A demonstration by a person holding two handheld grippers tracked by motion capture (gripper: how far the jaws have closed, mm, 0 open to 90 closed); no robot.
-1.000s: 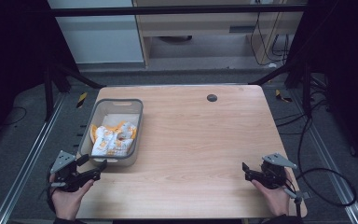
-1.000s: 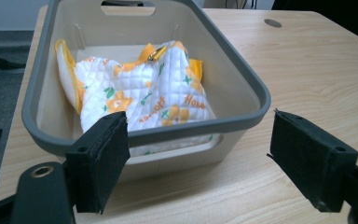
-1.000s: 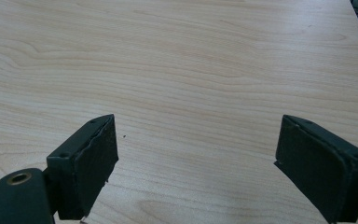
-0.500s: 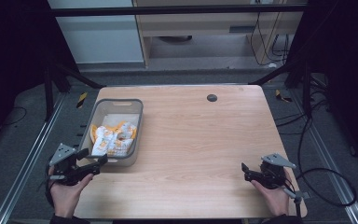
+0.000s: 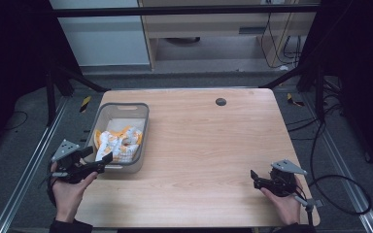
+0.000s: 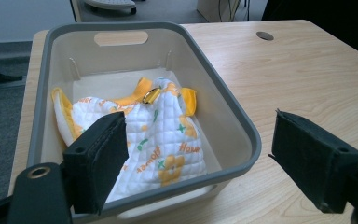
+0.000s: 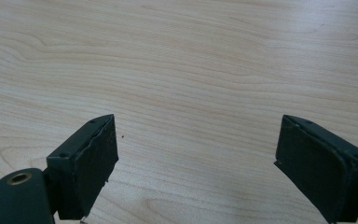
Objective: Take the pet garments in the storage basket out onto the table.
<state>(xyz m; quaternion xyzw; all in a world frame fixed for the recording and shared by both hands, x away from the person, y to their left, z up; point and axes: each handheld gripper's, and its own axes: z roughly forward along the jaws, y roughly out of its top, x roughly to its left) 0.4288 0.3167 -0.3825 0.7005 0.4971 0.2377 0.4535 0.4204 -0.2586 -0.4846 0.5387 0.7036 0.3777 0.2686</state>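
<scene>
A grey plastic bin [image 5: 143, 116] [image 6: 242, 126] stands at the table's left side. Inside lies a crumpled white quilted cloth [image 5: 119, 143] [image 6: 161, 140] with orange trim and orange prints. My left gripper [image 5: 102, 161] [image 6: 205, 163] hovers at the bin's near end, open, its jaws spread wide over the near rim with nothing between them. My right gripper [image 5: 253, 177] [image 7: 198, 168] rests low over bare wood at the table's front right, open and empty.
The light wooden table [image 5: 213, 145] has a small dark round hole [image 5: 220, 101] [image 6: 265, 35] near its far edge. Dark floor, metal rails and cables [image 5: 335, 194] surround the table. A pale cabinet [image 5: 102, 39] stands behind.
My left gripper has lifted and moved forward to the bin's near rim. The right gripper has stayed in place.
</scene>
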